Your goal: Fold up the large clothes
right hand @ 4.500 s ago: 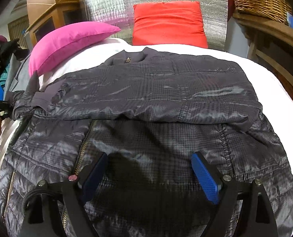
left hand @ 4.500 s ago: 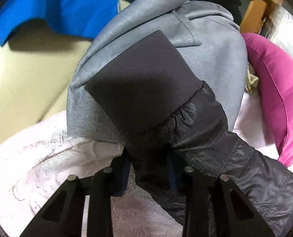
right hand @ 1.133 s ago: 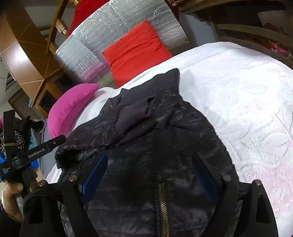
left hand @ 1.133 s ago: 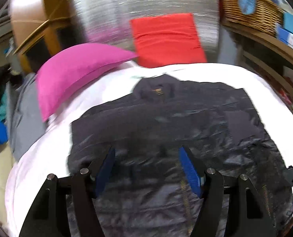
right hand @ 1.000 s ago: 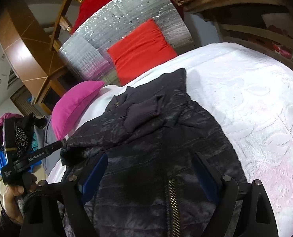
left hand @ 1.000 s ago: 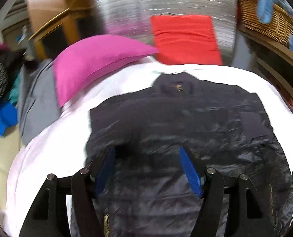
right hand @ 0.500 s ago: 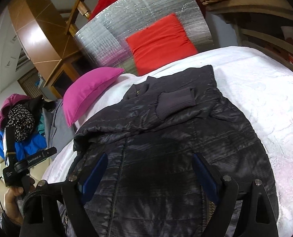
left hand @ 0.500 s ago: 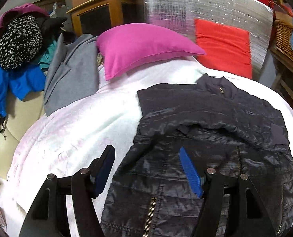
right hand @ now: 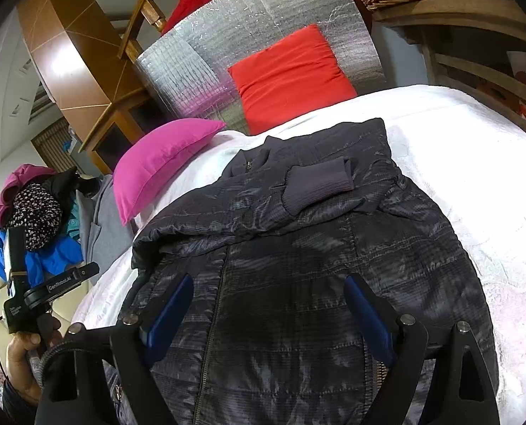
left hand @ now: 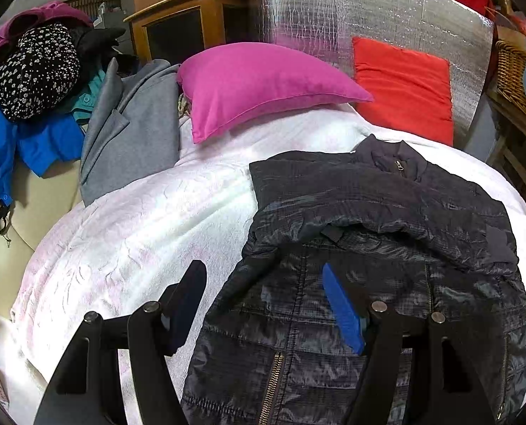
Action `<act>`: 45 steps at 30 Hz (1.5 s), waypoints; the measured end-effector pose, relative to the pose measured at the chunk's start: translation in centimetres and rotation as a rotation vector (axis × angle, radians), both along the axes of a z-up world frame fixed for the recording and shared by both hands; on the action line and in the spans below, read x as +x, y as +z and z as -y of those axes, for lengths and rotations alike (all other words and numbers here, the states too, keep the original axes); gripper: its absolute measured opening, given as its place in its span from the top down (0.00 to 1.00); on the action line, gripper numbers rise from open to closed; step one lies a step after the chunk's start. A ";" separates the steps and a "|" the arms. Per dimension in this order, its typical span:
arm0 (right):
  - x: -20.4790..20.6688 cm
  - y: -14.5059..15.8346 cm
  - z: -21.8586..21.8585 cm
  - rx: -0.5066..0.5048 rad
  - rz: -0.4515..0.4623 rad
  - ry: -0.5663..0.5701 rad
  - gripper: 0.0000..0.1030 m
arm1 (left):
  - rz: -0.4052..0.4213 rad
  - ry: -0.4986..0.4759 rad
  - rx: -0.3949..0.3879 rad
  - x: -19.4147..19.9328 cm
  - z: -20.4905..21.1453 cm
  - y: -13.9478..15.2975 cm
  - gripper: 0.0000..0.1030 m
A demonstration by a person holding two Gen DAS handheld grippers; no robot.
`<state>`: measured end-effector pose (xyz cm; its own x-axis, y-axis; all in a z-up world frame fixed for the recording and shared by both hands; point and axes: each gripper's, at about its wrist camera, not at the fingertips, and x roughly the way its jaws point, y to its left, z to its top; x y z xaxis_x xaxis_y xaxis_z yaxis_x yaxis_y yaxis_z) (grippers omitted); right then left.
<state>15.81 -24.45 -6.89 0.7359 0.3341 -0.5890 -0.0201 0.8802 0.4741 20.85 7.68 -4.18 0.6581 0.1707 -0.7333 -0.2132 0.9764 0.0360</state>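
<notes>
Left wrist view: the left gripper (left hand: 263, 304) hangs released, nothing between its fingers, above the near left edge of the jacket (left hand: 387, 248), which lies on the white bed (left hand: 139, 230). Right wrist view: the right gripper (right hand: 266, 315) hangs spread and empty over the jacket (right hand: 298, 265); a cuff (right hand: 319, 184), apparently a folded-in sleeve, rests near the collar.

Dark grey, perhaps faintly checked jacket (left hand: 387, 283), white bedspread (left hand: 139, 241), magenta pillow (left hand: 263, 81), red cushion (left hand: 404, 92).
</notes>
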 end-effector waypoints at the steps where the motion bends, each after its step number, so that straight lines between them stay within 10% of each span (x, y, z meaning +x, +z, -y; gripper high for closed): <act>1: 0.0 0.0 0.0 0.000 0.000 0.001 0.14 | -0.001 -0.001 -0.002 0.1 0.0 -0.1 0.33; 17: 13.4 -4.8 5.7 0.419 -0.229 -0.091 0.14 | -0.048 0.039 -0.093 3.4 -3.1 -4.1 0.33; 22: 15.5 -6.1 4.8 0.481 -0.261 -0.091 0.28 | -0.064 0.069 -0.104 3.7 -4.9 -5.2 0.33; 31: 17.3 -6.2 4.2 0.408 -0.286 -0.114 0.37 | -0.056 0.083 -0.133 3.4 -6.4 -5.7 0.33; 34: 19.1 -5.8 3.3 0.316 -0.325 -0.083 0.85 | -0.049 0.078 -0.128 3.5 -6.6 -5.6 0.33; 41: 18.2 8.0 1.5 -0.110 0.085 -0.024 0.88 | 0.000 0.073 -0.085 6.0 -7.2 -4.7 0.33; 45: 19.1 6.4 2.6 -0.210 0.059 -0.057 0.88 | 0.048 0.035 -0.092 8.7 -5.7 -4.2 0.33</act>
<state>34.93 -27.03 -0.46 0.7854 0.1653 -0.5965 0.0100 0.9601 0.2793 29.59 13.38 -8.40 0.6879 0.1278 -0.7145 -0.2470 0.9668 -0.0649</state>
